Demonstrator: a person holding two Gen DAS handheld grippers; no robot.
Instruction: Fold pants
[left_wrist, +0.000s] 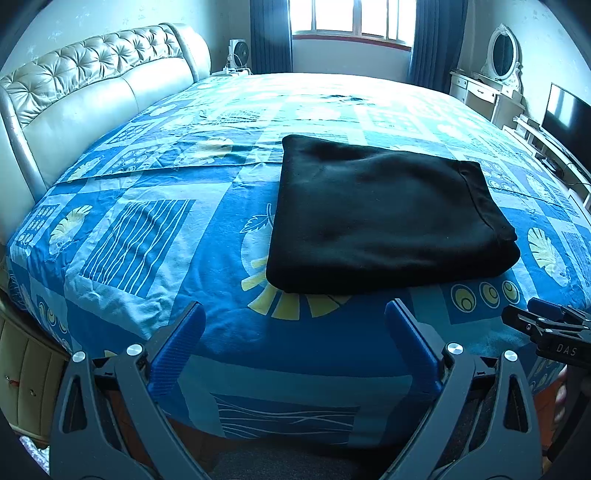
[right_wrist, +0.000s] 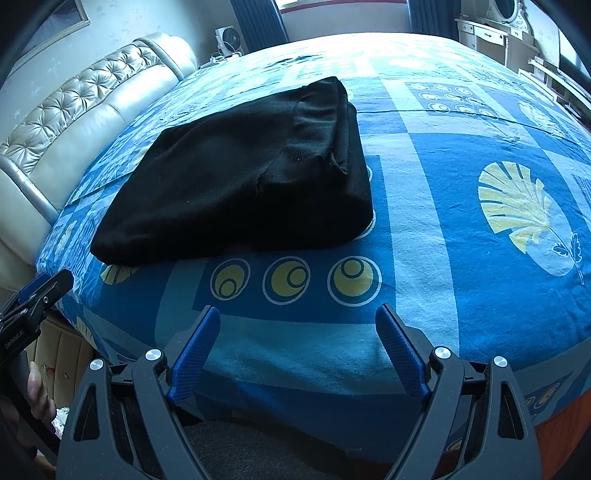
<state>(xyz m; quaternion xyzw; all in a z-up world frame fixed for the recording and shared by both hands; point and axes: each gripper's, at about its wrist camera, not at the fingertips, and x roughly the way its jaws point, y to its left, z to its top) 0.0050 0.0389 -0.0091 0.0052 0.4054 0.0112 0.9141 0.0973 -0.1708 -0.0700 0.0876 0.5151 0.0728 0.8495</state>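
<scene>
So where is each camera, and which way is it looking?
Left wrist: sits on the left tool, open, at the bed's near edge, facing the folded black pants, headboard and window; the right tool's tip shows at right.
Right wrist: sits on the right tool, open, further right, facing the pants from their layered end; the left tool's tip and some of the person's fingers show at left.
Both share the pants, patterned bedsheet, headboard.

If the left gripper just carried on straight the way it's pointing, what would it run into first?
Most likely the folded black pants. The left gripper is open and hangs above the near edge of the bed, with only patterned sheet between its fingers and the pants' near fold. If it is angled downward, it could touch the sheet first; depth is unclear.
</scene>
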